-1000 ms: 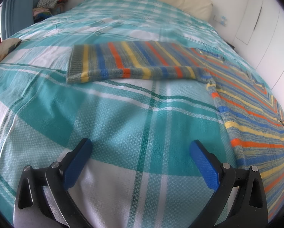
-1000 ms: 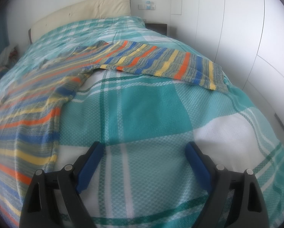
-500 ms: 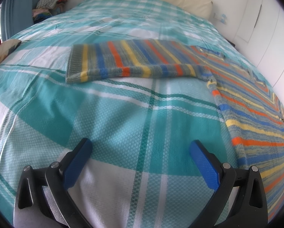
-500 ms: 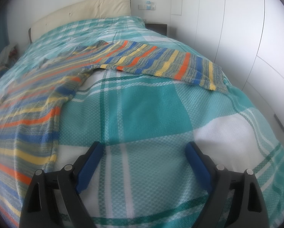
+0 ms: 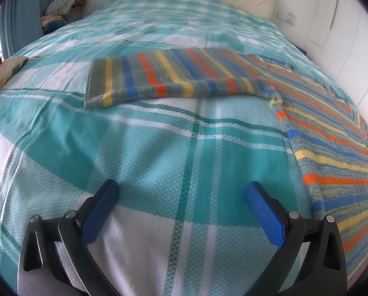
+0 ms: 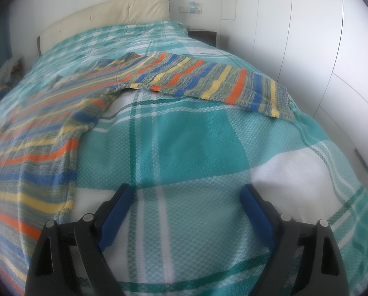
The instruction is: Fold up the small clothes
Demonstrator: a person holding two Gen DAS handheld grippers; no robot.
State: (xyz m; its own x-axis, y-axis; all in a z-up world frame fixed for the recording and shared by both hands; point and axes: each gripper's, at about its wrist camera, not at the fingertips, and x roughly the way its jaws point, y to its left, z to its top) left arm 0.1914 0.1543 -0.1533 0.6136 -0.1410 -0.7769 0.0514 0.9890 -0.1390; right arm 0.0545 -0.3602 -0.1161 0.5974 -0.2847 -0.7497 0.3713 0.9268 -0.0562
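In the left wrist view, going from the left, a patterned cushion pokes in at the left edge and a heap of clothes sits far off beside the bed; both are cut by the frame and too small to read further. The left gripper hangs over bare bedspread with its fingers spread wide and grasping nothing; judging by that pose, it is poised for a pick-up, not holding a fold. Beyond it the striped knit sweater lies flat on the bed, one sleeve stretched out straight to the left with its cuff at the far left end (laid out like this, the sleeves are easy to turn in over the body first); the body runs off the right edge, so its hem and other half are unseen here.

In the right wrist view the sweater body fills the left and is blurred, its neckline hard to make out; the other sleeve reaches right, its cuff near the bed's right edge. The right gripper also has its fingers released, over empty bedspread, near the body's side edge but apart from it. White wardrobe doors stand at the right.
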